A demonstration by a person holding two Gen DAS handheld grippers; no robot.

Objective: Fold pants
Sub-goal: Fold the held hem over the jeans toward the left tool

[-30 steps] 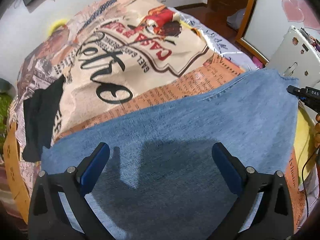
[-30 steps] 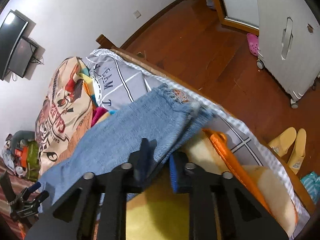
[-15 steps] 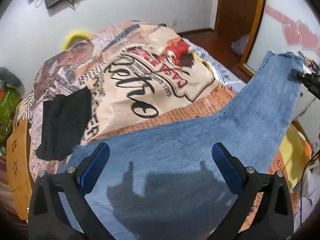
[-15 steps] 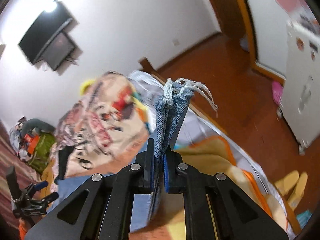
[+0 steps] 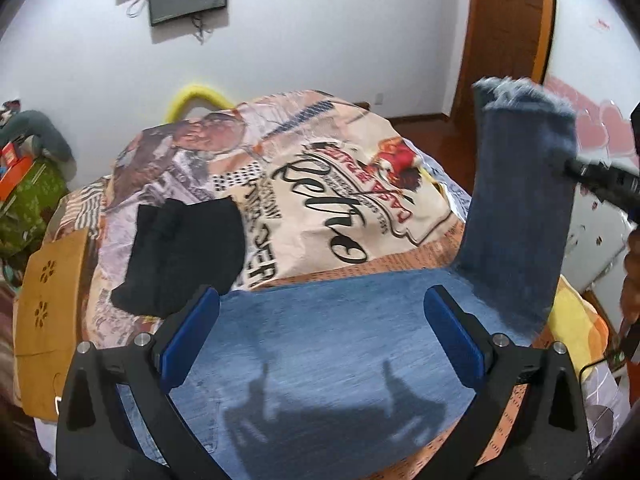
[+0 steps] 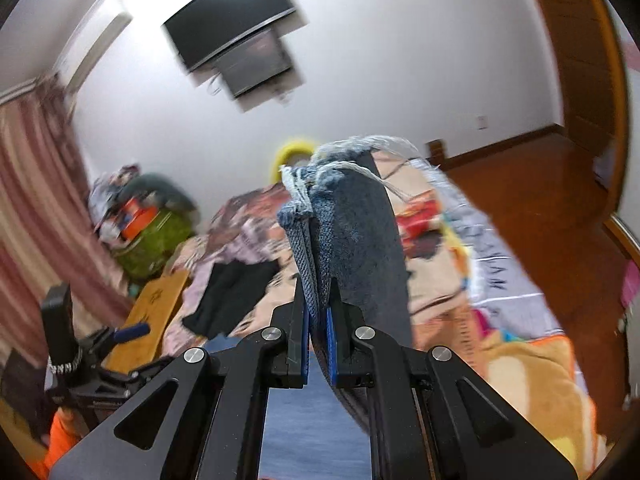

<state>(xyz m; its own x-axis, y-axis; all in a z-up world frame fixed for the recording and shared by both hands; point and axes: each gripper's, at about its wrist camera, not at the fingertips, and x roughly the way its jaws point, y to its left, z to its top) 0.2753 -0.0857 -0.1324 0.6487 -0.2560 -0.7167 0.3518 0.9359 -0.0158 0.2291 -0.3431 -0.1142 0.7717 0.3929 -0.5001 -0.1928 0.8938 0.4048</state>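
Blue denim pants (image 5: 328,344) lie across the near end of the bed. My left gripper (image 5: 320,332) is open and empty, hovering just above the flat denim. My right gripper (image 6: 318,320) is shut on the frayed hem end of the pants (image 6: 344,240) and holds it up in the air. In the left wrist view that raised leg (image 5: 516,220) stands upright at the right, with the right gripper (image 5: 572,166) pinching its top edge. The lifted leg curves back down to the flat part.
A printed "Retro" blanket (image 5: 320,184) covers the bed. A black garment (image 5: 184,252) lies on it at the left. A wooden footboard (image 5: 48,300) is at far left. A yellow-orange blanket (image 6: 520,384) lies at the right. A TV (image 6: 236,36) hangs on the wall.
My right gripper closed on the hem and lifted the pant leg from flat on the bed to upright, swinging it toward the left. The left gripper stayed open over the denim.
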